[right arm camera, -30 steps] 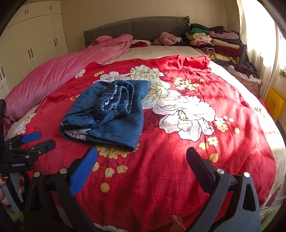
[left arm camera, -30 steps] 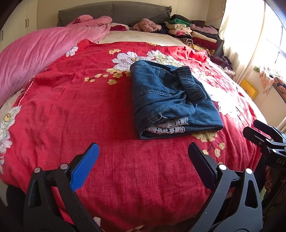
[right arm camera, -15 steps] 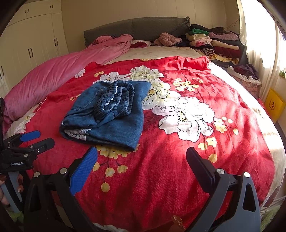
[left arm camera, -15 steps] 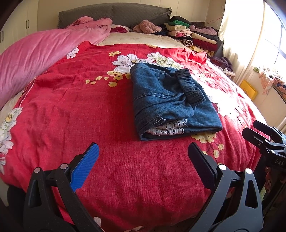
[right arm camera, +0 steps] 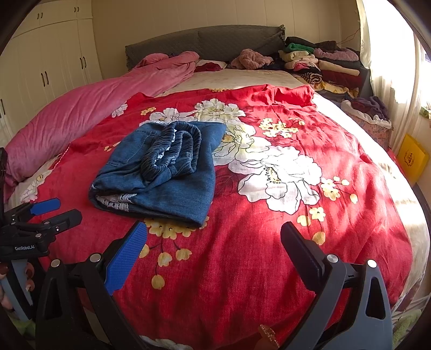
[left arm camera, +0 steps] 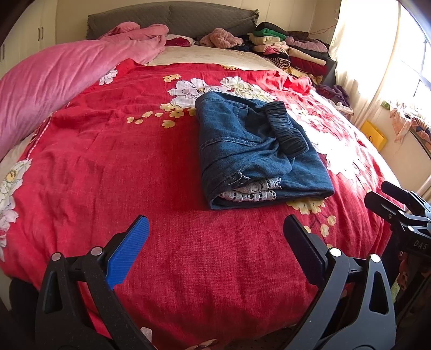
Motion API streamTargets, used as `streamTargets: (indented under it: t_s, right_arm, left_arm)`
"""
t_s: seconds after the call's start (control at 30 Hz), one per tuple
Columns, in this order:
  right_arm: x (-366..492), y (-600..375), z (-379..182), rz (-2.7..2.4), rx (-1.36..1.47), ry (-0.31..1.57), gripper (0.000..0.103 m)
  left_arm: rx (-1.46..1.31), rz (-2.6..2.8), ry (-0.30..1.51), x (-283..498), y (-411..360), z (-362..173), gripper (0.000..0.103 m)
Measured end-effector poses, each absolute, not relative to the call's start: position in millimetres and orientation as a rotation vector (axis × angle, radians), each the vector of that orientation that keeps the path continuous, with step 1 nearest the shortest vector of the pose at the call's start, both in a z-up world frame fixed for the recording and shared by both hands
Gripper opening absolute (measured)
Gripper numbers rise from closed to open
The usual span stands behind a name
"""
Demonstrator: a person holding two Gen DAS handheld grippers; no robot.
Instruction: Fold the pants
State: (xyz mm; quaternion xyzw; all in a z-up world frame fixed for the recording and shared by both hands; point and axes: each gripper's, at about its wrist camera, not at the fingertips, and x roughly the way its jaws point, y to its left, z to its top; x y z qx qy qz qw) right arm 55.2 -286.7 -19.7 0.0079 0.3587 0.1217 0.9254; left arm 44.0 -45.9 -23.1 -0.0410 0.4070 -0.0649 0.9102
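The blue denim pants [left arm camera: 256, 153] lie folded into a compact bundle on the red flowered bedspread [left arm camera: 134, 161], elastic waistband on top and white lace trim showing at the near edge. They also show in the right wrist view [right arm camera: 161, 172]. My left gripper [left arm camera: 215, 237] is open and empty, held back near the bed's front edge, apart from the pants. My right gripper [right arm camera: 212, 242] is open and empty, also near the front edge. Each gripper shows at the side of the other's view, the right one [left arm camera: 396, 204] and the left one [right arm camera: 45, 212].
A pink duvet [left arm camera: 54, 78] lies along the bed's left side. Stacks of folded clothes [left arm camera: 291, 51] sit at the far right by the grey headboard [left arm camera: 172, 16]. A laundry basket [right arm camera: 369, 121] and a yellow box [right arm camera: 412, 158] stand right of the bed.
Both grippers have drifted very slightly; the pants appear a little lower in the left wrist view. The pants have not moved on the bed.
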Motion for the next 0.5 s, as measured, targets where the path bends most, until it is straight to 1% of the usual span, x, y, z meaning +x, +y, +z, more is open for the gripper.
streamTargets:
  t_s: [0.5]
  right_arm:
    - [55.1, -286.1, -19.7, 0.249, 0.015, 0.738, 0.099]
  left_arm:
    - [-0.078, -0.133, 0.836, 43.6, -46.3, -22.2, 0.094]
